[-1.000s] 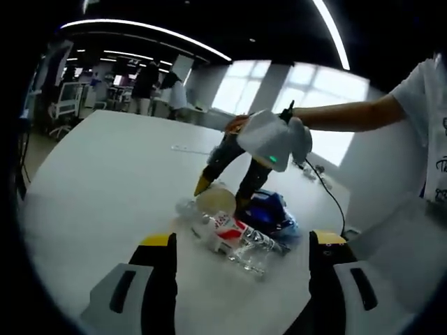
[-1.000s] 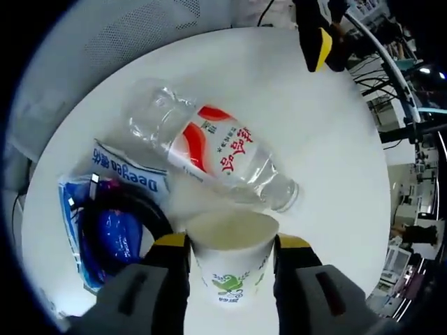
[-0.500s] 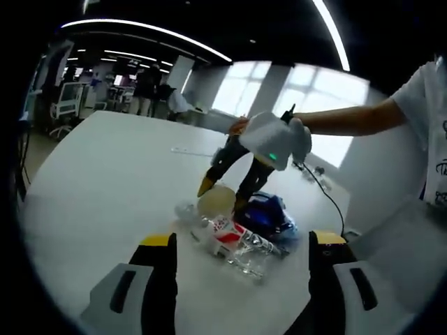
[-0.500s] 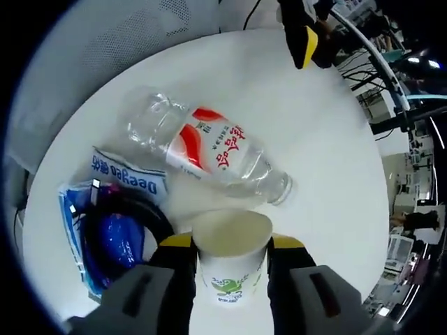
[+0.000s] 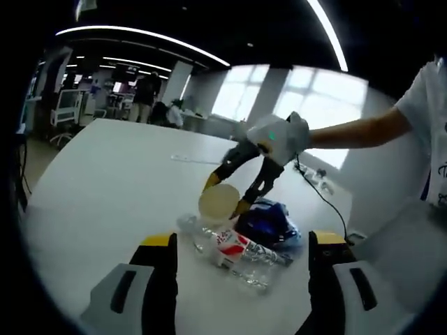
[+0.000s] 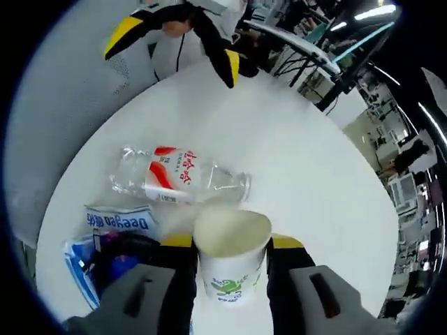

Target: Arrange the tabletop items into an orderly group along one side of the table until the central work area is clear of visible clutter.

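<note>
right gripper [image 6: 231, 246]: jaws clamped on either side of the paper cup [image 6: 231, 257], cup upright between them, mouth facing up; in the left gripper view the same gripper [image 5: 229, 197] reached in from 1 o'clock, held by a person's hand [image 5: 283, 137], with the cup [image 5: 218, 202] lifted clear of the table

left gripper [image 5: 242, 241]: jaws spread wide, nothing between them, hovering over the near part of the table; in the right gripper view its yellow-tipped jaws [image 6: 174, 31] came in at 11 o'clock, also apart

paper cup: white with a green print on its side, looked empty inside

plastic bottle [image 6: 178, 178]: clear, red and white label, lay on its side on the white table [image 6: 300, 160], at 11 o'clock from the cup in the right gripper view; in the left gripper view the bottle [image 5: 234, 249] lay at 6 o'clock, below the raised cup

blue packet [image 6: 115, 241]: flat on the table at 8 o'clock in the right gripper view, white strip with blue lettering, just beside the bottle; touching or not, could not tell; in the left gripper view the packet [image 5: 269, 222] sat at 2 o'clock from the bottle

black cable [image 6: 129, 244]: curled over the blue packet, next to the right gripper's jaw

cluster: bottle, packet and cable lay close together near one edge of the table

room: ceiling strip lights [image 5: 143, 40] and bright windows [image 5: 307, 105] beyond the table
</note>
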